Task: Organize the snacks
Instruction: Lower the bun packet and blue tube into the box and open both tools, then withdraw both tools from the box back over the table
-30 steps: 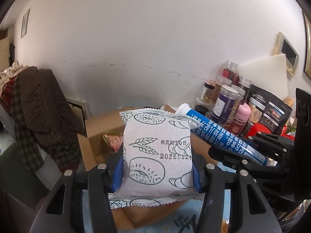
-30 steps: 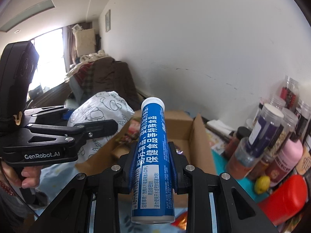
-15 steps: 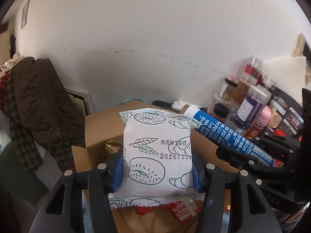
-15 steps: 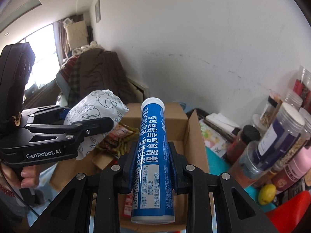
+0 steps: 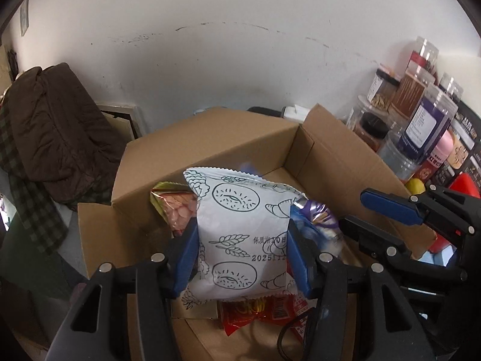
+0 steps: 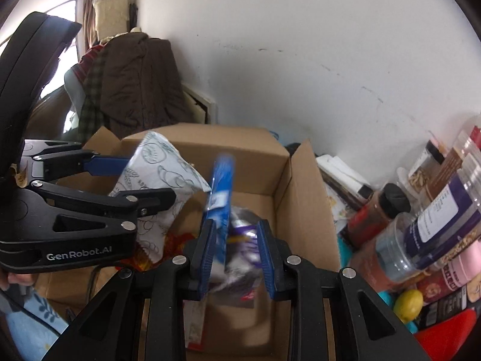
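Left gripper (image 5: pixel 242 258): jaws clenched on white bread-print snack pouch (image 5: pixel 240 240), above open brown cardboard box (image 5: pixel 210 141).
Right gripper (image 6: pixel 236 255): jaws released; blurred blue cylindrical tube (image 6: pixel 221 186) between them, over box.

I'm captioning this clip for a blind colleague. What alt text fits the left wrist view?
The left gripper holds a white bread packet printed with pastry drawings above an open cardboard box that contains other snack packets. The right gripper reaches in from the right, and jars stand along a white wall.
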